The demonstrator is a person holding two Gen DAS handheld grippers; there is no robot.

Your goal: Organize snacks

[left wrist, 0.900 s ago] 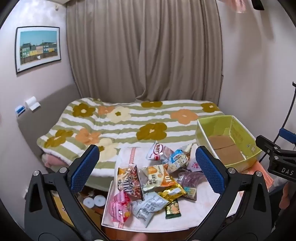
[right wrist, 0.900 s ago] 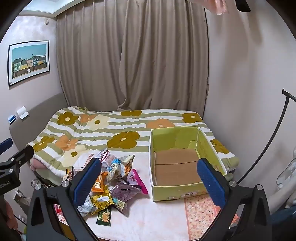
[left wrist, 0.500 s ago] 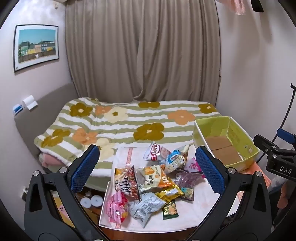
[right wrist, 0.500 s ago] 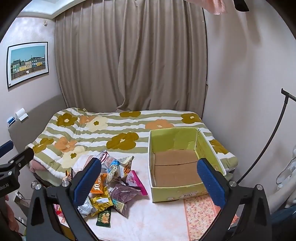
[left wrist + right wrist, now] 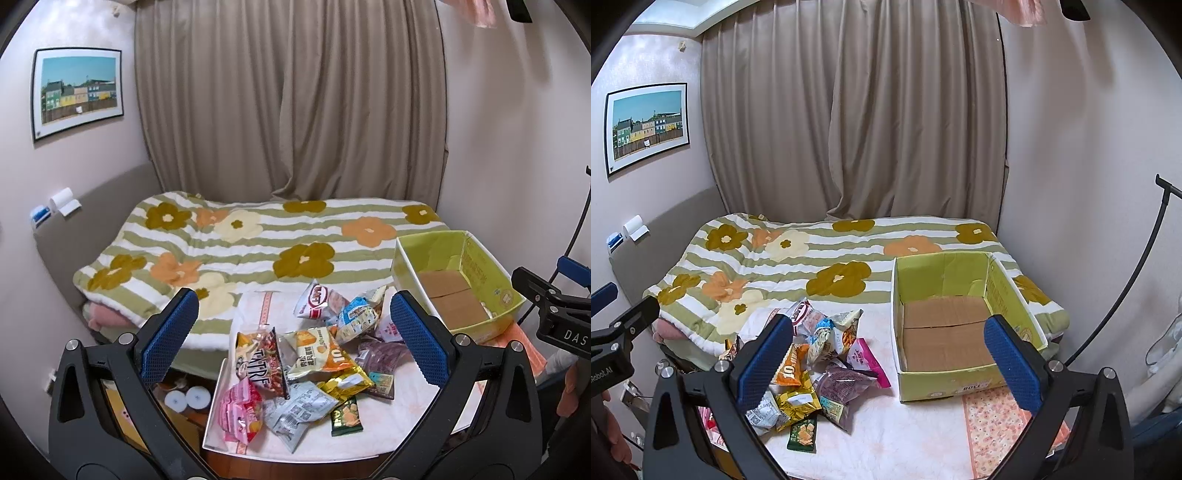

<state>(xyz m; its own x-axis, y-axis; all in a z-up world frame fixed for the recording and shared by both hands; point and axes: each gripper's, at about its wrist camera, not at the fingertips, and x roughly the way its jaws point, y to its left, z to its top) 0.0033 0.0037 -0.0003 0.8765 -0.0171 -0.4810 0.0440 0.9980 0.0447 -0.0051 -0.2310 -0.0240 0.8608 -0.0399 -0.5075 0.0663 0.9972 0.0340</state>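
Lying in a loose heap on the white-covered surface (image 5: pixel 388 424), the snack packets (image 5: pixel 314 365) are seen at about 6 o'clock in the left wrist view and at 7 o'clock in the right wrist view. The heap sits toward the surface's left edge, where a pink packet (image 5: pixel 240 413) lies just beside the rim and a drop to the floor opens at 7 o'clock. A dark green packet (image 5: pixel 802 435) is the one nearest the front edge. Bare cloth is left in front of the heap and between it and the green cardboard box (image 5: pixel 1012 295), which stands open-topped at 4 o'clock of the heap, with only its brown cardboard floor seen inside. The box's far wall lies close to the flowered bedcover (image 5: pixel 258 251); whether they touch cannot be told. A curtain (image 5: pixel 857 110) closes the far side at 12 o'clock.

The left tool (image 5: pixel 293 339) is held above the heap, tilted downward, its blue pads spread wide with nothing gripped between them. The right tool (image 5: pixel 888 354) is likewise tilted downward and spread wide, nothing held, with its left pad over the heap's edge and its right pad over the box's front right corner. Each tool shows at the margin of the other's view.
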